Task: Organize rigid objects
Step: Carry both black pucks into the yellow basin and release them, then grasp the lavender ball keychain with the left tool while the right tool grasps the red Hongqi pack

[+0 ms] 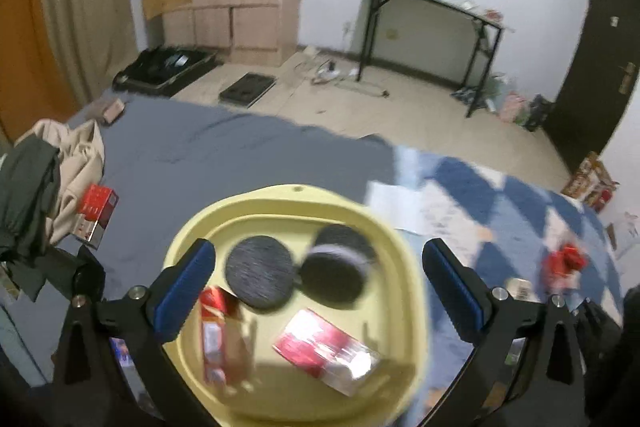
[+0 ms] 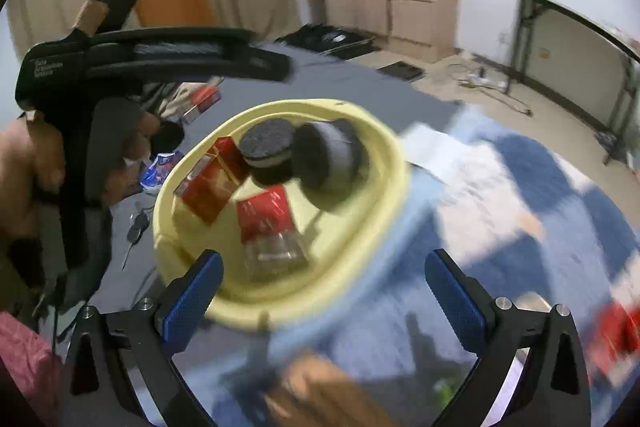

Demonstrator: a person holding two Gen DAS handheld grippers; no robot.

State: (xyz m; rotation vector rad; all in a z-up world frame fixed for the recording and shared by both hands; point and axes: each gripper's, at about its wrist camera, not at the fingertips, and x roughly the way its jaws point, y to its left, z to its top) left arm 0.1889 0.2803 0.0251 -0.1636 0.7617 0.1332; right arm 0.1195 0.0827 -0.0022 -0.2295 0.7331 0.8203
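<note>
Bedroom, bed (image 1: pixel 240 147) under yellow tray (image 1: pixel 200 227). Both grippers' fingers (image 1: pixel 188 287) wide apart, empty. Left-side red box (image 1: pixel 98 213): light, stiff; best pinched across flat faces.

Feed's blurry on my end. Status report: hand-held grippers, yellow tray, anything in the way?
Left hand-held gripper and right hand-held gripper both open, empty. Yellow tray holds two round cookie-shaped items and red boxes. Nothing blocking.
</note>
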